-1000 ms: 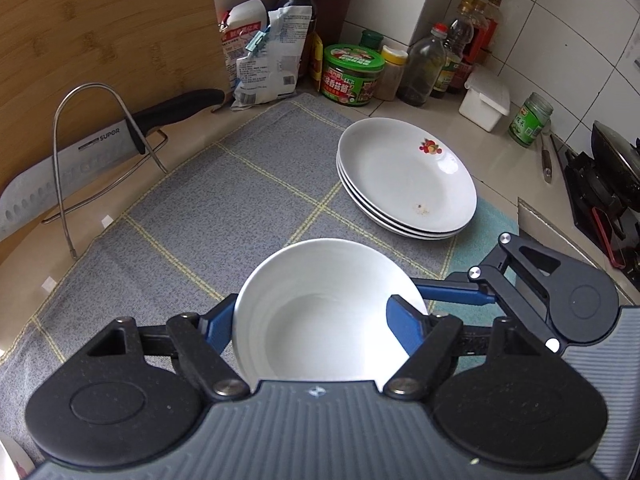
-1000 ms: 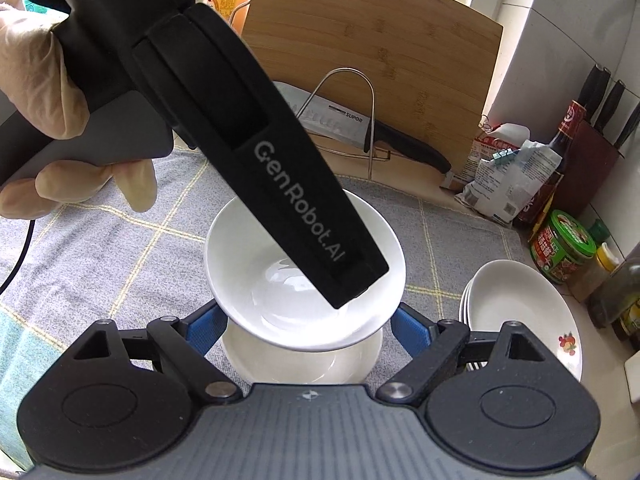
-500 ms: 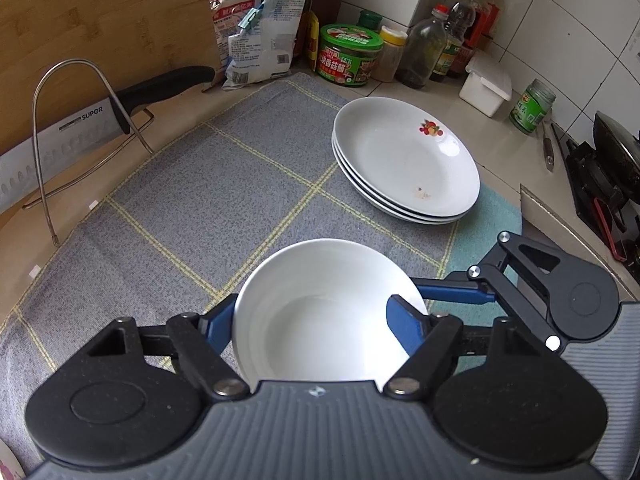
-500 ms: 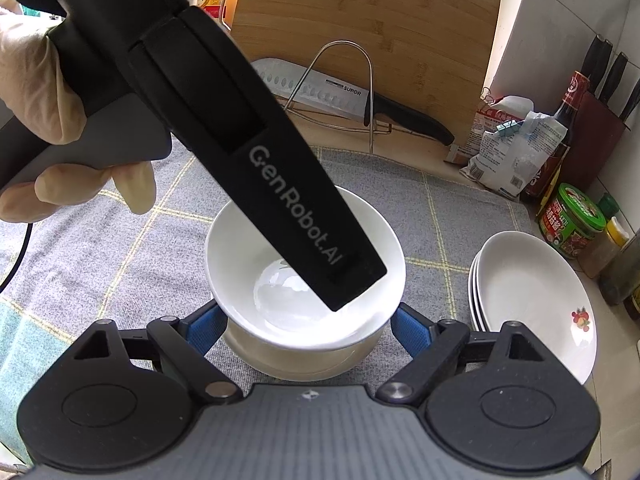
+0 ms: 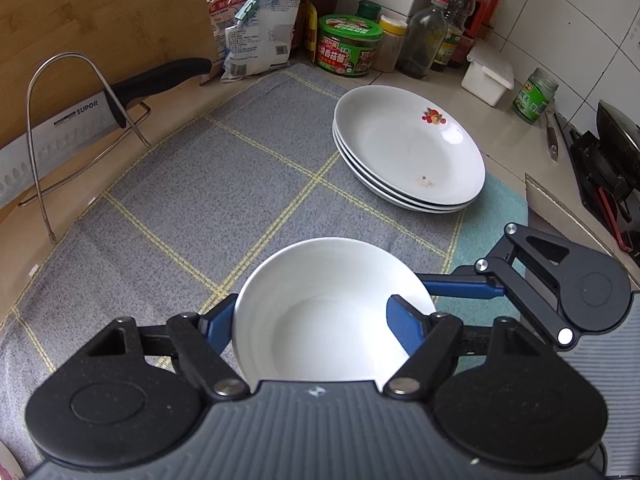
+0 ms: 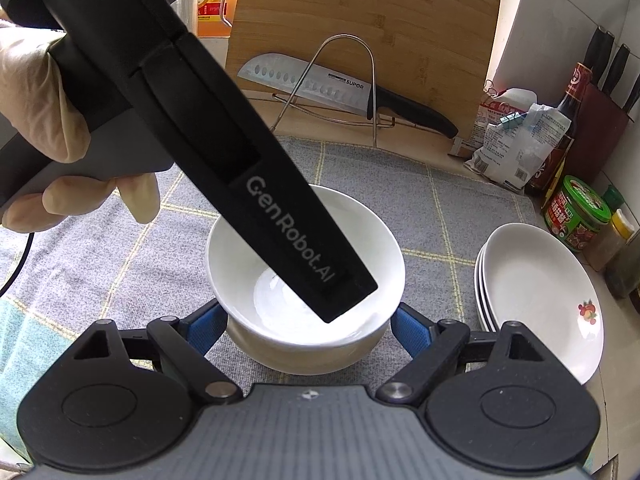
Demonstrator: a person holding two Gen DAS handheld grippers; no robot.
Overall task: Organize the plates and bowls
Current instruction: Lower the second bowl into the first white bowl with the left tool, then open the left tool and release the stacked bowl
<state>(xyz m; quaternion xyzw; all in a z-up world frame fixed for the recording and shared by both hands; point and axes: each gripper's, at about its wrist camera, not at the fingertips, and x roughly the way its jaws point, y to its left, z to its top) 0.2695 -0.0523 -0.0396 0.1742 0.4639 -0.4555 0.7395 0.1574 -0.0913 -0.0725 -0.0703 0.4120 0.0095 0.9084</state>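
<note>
Left wrist view: my left gripper [image 5: 316, 312] pinches the rim of a round white ceramic bowl [image 5: 332, 308], one blue finger inside, one outside. It sits nested in a second white bowl [image 6: 304, 354], visible from the right wrist. My right gripper [image 6: 306, 322] stands spread either side of the pair, touching neither. Three stacked white plates [image 5: 408, 152] appear done; I judge only release remains. Surface: grey checked cloth [image 5: 200, 184] on a tiled kitchen counter, cleaver [image 6: 308, 84] racked behind.
</note>
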